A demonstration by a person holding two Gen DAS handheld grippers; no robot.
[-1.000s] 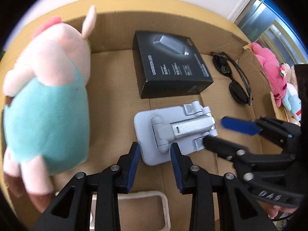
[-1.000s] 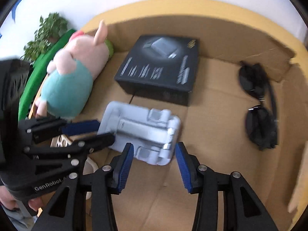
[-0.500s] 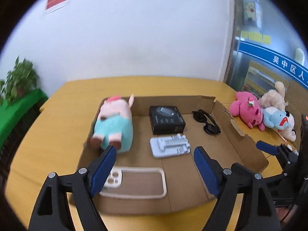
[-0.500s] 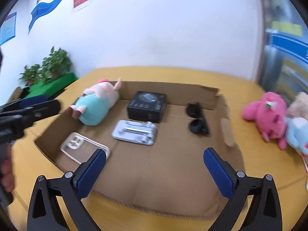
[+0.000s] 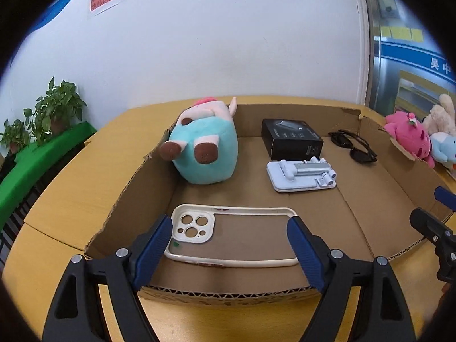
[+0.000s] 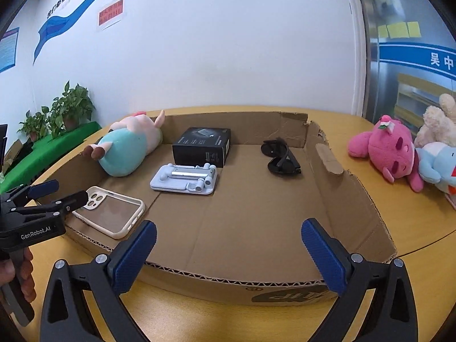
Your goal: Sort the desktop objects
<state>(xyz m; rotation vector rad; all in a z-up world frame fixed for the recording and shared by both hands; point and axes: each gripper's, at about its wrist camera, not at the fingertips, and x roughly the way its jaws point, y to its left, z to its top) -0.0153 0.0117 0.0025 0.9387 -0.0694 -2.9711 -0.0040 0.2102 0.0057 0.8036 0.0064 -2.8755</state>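
A shallow cardboard box (image 5: 134,182) (image 6: 353,199) lies on a yellow table. In it are a teal and pink plush pig (image 5: 206,148) (image 6: 128,145), a black carton (image 5: 292,138) (image 6: 203,145), a grey phone stand (image 5: 302,175) (image 6: 185,178), black sunglasses (image 5: 353,145) (image 6: 280,159) and a cream phone case (image 5: 233,238) (image 6: 111,212). My left gripper (image 5: 229,252) (image 6: 54,191) is open and empty above the box's near edge, over the phone case. My right gripper (image 6: 228,256) (image 5: 433,208) is open and empty at the box's front edge.
A pink plush (image 6: 387,149) (image 5: 409,135) and a pale blue plush (image 6: 439,165) lie on the table right of the box. Potted plants (image 6: 65,111) stand on a green ledge at the left. A white wall is behind the table.
Both grippers have let go of the grey phone stand, opened wide and pulled back from inside the box to its front edge. The stand lies in the box.
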